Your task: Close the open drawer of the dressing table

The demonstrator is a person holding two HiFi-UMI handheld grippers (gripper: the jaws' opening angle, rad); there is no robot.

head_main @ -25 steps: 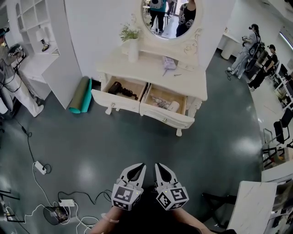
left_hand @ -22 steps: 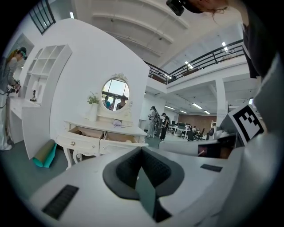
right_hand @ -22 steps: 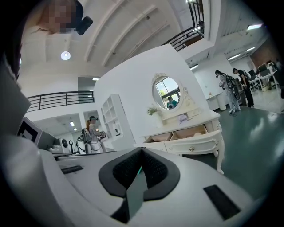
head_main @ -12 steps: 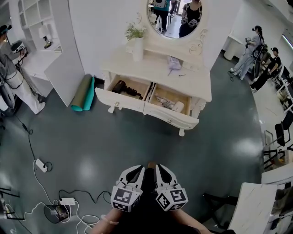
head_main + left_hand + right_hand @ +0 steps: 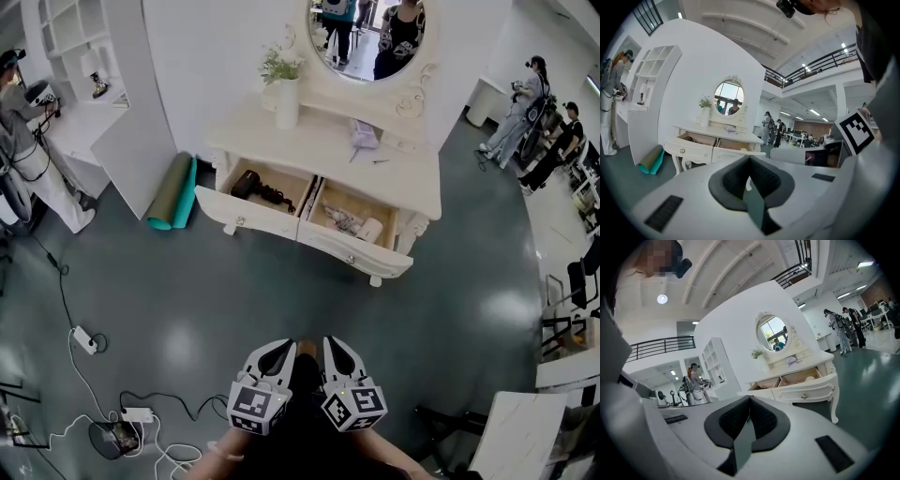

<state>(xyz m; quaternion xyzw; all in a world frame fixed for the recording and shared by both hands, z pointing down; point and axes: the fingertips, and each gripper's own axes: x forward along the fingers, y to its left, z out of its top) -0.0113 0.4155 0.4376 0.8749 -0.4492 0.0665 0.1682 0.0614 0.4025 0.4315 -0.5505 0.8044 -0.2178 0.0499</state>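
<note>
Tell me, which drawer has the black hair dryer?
The left drawer, nearer the rolled mat: the hair dryer lies in it. The right drawer holds only pale little things.

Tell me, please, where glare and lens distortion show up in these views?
Head view: soft glare patches sit on the glossy floor, and the walls bow outward. Left and right gripper views: heavy fisheye, black corners, the dressing table small and curved.

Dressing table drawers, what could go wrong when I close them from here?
The hair dryer and its cord lie loose in the left drawer; the cord might catch as it closes. The right drawer is open too, so shutting one alone leaves the job half done. A hard shove could rock the vase on top.
</note>
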